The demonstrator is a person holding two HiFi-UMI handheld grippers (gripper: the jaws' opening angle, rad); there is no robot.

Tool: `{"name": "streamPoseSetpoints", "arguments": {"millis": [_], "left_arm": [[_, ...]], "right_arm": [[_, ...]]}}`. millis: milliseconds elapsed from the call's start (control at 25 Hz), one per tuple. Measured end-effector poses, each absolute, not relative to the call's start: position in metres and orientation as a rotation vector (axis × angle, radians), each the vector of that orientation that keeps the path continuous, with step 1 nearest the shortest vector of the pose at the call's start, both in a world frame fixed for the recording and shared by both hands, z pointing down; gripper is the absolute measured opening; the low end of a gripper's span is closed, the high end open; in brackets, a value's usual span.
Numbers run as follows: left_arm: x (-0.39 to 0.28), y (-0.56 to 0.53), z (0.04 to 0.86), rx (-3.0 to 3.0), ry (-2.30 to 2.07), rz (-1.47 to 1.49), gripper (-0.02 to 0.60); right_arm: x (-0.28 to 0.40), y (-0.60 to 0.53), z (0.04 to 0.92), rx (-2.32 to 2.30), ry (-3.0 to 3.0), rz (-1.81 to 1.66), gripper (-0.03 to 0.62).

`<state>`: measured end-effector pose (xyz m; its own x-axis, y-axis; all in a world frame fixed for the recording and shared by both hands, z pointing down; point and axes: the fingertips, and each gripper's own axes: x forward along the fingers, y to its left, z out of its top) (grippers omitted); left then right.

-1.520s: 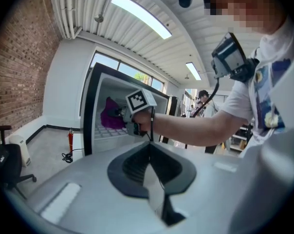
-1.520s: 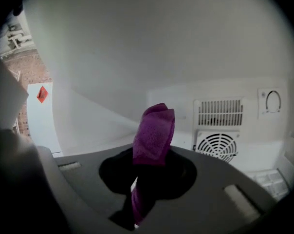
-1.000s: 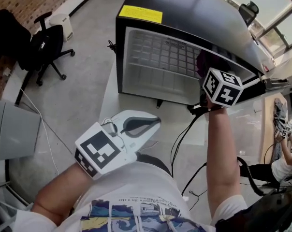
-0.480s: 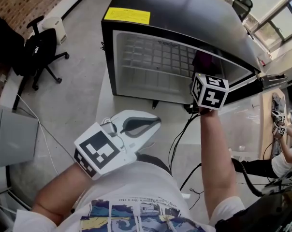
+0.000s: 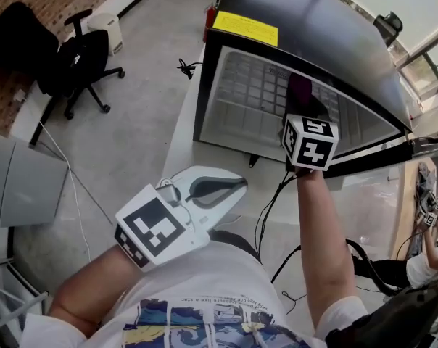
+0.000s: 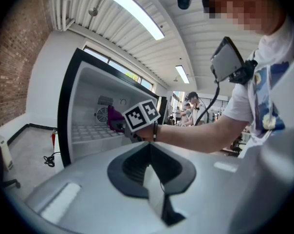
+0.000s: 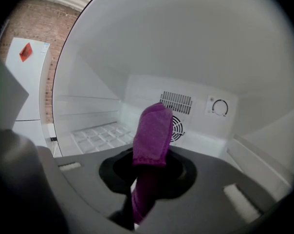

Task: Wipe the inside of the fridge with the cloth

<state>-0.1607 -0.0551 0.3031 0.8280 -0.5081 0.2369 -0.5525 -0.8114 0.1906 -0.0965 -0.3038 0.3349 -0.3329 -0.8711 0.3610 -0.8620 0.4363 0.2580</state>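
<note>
Closest to the person's body, the left hand-held gripper (image 5: 230, 185) hangs over the near edge of the pale tabletop (image 5: 179, 147), its jaws pressed together with nothing between them, well apart from the work. Farther out, the right hand-held gripper (image 7: 147, 179) reaches into the mouth of the open fridge (image 5: 219, 64), clamped on the lower part of the purple cloth (image 7: 153, 135). The cloth is folded into a narrow pad, and its free upper end stands up beyond the jaw tips with a slight lean. It looks like a light, soft, fuzzy weave that will bend and bunch as soon as it is pushed against a wall, so the present low hold seems sound. It leaves a free flap to drag over the plastic, though a long flap may fold back under pressure, and a grip nearer the middle would press harder. The cloth touches no surface yet. Below and to the left of it lies the white gridded floor (image 7: 96, 135) of the compartment. Farthest off, on the back wall, sit a fan grille (image 7: 177, 103) and a round dial (image 7: 220, 107), which the wiping should probably pass over gently.
</note>
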Motion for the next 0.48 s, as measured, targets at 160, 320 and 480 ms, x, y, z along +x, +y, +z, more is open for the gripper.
{"name": "streamPoseSetpoints", "arguments": {"millis": [160, 320, 480], "left_arm": [[-0.174, -0.052, 0.303, 2.735, -0.870, 0.254, 0.005], [-0.181, -0.046, 0.303, 2.722, -0.901, 0.255, 0.005], [-0.188, -0.041, 0.302, 2.719, -0.929, 0.260, 0.005]], "right_arm": [[-0.128, -0.300, 0.335, 1.404, -2.289, -0.035, 0.057], [-0.155, -0.295, 0.335, 1.360, -2.328, -0.028, 0.057], [-0.180, -0.290, 0.336, 1.316, -2.364, -0.029, 0.057]]}}
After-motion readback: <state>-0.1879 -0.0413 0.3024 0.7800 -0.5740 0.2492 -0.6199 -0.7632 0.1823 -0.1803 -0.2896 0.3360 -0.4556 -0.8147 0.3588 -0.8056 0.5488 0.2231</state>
